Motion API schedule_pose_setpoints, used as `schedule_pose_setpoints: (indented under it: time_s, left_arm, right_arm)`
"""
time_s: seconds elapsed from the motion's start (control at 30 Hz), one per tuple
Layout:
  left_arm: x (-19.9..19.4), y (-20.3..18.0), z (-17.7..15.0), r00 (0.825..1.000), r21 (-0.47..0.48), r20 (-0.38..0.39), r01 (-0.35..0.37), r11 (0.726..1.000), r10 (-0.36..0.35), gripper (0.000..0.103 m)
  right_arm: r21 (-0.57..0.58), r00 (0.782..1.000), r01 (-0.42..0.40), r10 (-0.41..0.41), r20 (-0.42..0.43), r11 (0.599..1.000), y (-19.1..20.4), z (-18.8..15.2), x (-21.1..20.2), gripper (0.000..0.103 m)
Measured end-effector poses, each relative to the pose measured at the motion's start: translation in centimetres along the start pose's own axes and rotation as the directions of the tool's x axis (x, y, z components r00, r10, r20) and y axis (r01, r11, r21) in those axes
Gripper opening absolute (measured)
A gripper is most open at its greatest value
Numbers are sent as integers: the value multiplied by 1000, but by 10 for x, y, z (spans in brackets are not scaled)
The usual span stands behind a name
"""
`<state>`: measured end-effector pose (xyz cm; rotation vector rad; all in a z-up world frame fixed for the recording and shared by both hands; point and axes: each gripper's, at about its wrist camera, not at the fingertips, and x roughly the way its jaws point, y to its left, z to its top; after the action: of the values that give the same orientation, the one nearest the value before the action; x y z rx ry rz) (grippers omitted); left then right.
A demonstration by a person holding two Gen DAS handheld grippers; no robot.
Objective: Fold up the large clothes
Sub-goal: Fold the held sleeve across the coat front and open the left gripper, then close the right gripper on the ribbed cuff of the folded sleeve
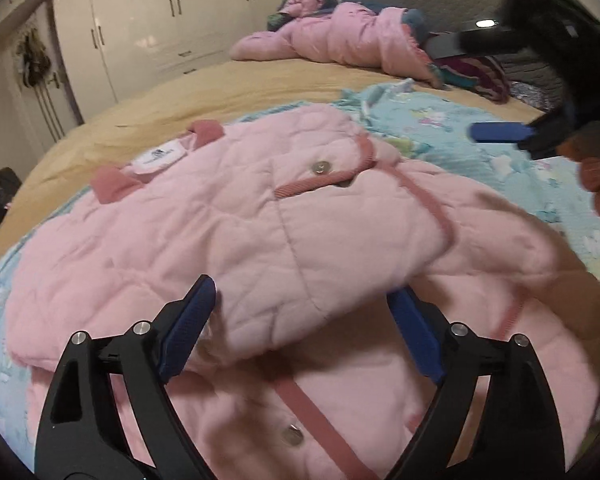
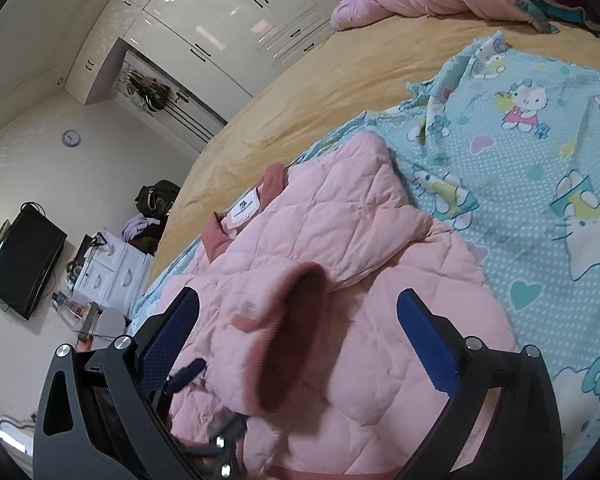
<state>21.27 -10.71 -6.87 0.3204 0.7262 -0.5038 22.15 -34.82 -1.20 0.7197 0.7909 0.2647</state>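
A pink quilted jacket (image 1: 260,220) lies on a light blue cartoon-print sheet (image 1: 440,120) on the bed, collar and white label at the far side. One sleeve is folded across its front. My left gripper (image 1: 302,304) is open, its blue pads either side of the folded sleeve's edge. In the right wrist view the jacket (image 2: 340,240) lies below my right gripper (image 2: 298,308), which is open over the sleeve cuff (image 2: 296,320). The right gripper also shows in the left wrist view (image 1: 500,132), held above the sheet at the right.
A second pink quilted garment (image 1: 332,40) and colourful bedding lie bunched at the head of the tan bed cover (image 1: 220,92). White wardrobes (image 1: 148,20) stand beyond the bed. A television (image 2: 24,256), drawers and clutter stand on the floor at left.
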Motion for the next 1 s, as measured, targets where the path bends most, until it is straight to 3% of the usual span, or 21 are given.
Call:
schedule_pose_setpoints:
  time_s: [0.1,0.2,0.27,0.4,0.47,0.57,0.67,0.8,0.87,0.93,1.0]
  left_arm:
    - [-11,5,1,999,-39,11,52,998,-51,93]
    - [-22,23,9,989,-127,27,149,981,-147,94]
    - [-30,37,14,985,-170,47,171,970,-165,94]
    - [-44,77,32,995,-253,87,62,965,-41,94]
    - [-46,103,41,997,-322,75,13,947,11,94]
    - [-48,147,50,991,-438,55,-83,895,118,94]
    - [-53,182,42,980,-535,88,-103,838,176,94]
    - [-59,205,19,969,-558,134,-100,824,209,94]
    - [-59,217,13,970,-593,103,-120,796,222,94]
    - [-60,231,5,972,-634,98,-106,766,215,94]
    - [-62,241,-2,972,-666,95,-98,740,214,94]
  right_arm:
    - [4,999,-23,23,-33,1000,2,-2,8,99]
    - [14,997,-41,42,-65,999,5,-5,19,99]
    - [25,995,-50,52,-81,998,6,-7,26,99]
    - [38,993,-48,52,-108,998,8,-12,43,99]
    - [60,991,-51,58,-117,997,8,-15,53,97]
    - [71,991,-37,46,-128,997,8,-17,66,81]
    - [84,990,-34,44,-130,996,7,-18,75,67]
    - [81,992,10,0,-129,997,3,-17,86,54]
    - [95,991,17,-4,-136,995,0,-18,93,47]
    - [60,991,11,-3,-136,998,5,-17,98,32]
    - [17,991,21,-18,-129,1000,11,-16,101,26]
